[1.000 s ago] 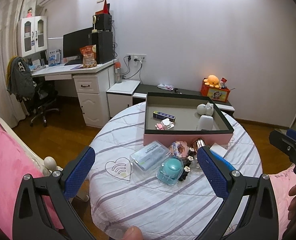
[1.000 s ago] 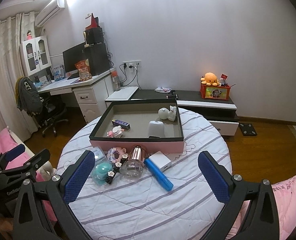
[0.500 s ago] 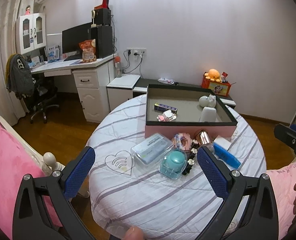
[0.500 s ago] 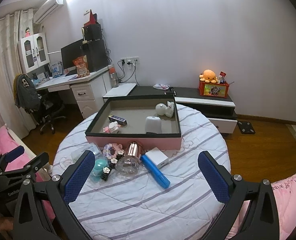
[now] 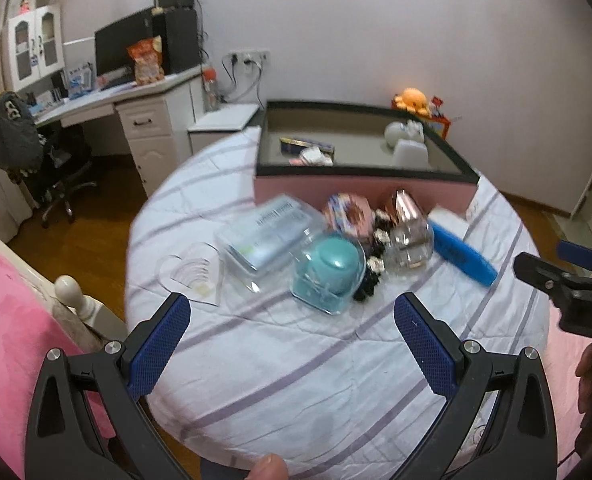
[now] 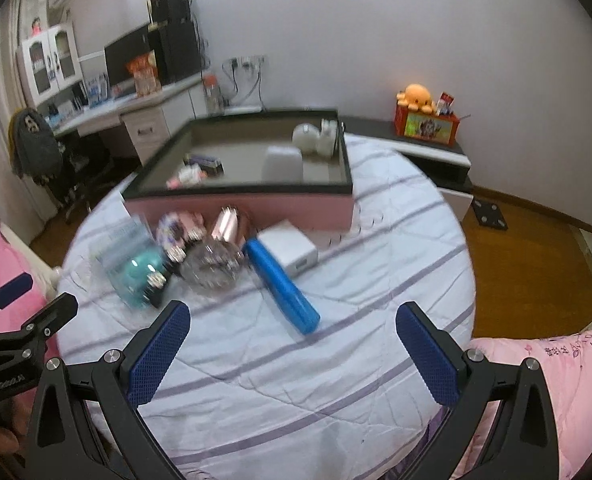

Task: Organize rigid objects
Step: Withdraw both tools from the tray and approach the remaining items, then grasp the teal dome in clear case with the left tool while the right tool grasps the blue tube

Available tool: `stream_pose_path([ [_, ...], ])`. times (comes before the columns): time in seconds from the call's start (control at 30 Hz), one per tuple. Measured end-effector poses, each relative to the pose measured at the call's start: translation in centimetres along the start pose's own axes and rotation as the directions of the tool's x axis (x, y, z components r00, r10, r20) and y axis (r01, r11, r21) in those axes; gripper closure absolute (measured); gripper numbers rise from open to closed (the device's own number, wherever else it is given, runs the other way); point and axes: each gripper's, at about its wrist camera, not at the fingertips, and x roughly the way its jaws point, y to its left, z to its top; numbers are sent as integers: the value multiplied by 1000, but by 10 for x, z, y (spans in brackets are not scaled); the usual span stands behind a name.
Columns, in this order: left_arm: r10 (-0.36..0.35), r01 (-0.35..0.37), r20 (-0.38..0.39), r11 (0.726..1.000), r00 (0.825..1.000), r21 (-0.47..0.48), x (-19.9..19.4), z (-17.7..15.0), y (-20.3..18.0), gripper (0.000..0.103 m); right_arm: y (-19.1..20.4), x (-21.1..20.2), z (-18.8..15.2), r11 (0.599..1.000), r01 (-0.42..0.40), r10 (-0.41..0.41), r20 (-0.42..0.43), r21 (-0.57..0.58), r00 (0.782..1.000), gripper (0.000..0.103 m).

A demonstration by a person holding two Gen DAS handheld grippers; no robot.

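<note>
A pink, dark-rimmed box (image 5: pixel 360 192) (image 6: pixel 255 204) stands at the far side of a round striped table, with a few small items inside. In front of it lie a clear plastic case (image 5: pixel 263 236), a teal cap in a clear cube (image 5: pixel 330 272) (image 6: pixel 139 276), a pink patterned piece (image 5: pixel 346 212), a copper-capped glass bottle (image 5: pixel 408 228) (image 6: pixel 219 256), a blue tube (image 5: pixel 462 254) (image 6: pixel 281 284) and a white block (image 6: pixel 289 248). My left gripper (image 5: pixel 291 332) is open above the near table, short of the teal cube. My right gripper (image 6: pixel 291 338) is open just short of the blue tube.
A clear heart-shaped card (image 5: pixel 193 272) lies at the table's left. A desk (image 5: pixel 135 120) and office chair (image 5: pixel 51 168) stand beyond on the left, a low cabinet with an orange plush (image 6: pixel 414 98) on the right. Pink bedding (image 6: pixel 556 364) borders the table.
Both grippers have moved forward and down toward the table, so the objects look larger and nearer. Both stay open and nothing has been picked up.
</note>
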Motion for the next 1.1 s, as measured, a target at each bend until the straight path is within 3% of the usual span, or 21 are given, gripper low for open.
stream_pose_path([
  [0.4, -24, 22, -94, 1000, 995, -21, 64, -2, -7, 0, -6, 61, -3, 1000, -6, 4, -100, -20, 995, 0],
  [0.67, -42, 37, -110, 998, 993, -47, 82, 2, 6, 0, -6, 79, -2, 999, -26, 22, -125, -27, 992, 8],
  [0.97, -47, 41, -137, 998, 989, -46, 102, 18, -2, 1, 5, 89, 4, 996, -17, 8, -106, -82, 994, 30],
  [1.1, -61, 56, -127, 997, 990, -44, 98, 16, 0, 5, 11, 88, 6, 994, -30, 20, -97, -105, 995, 57],
])
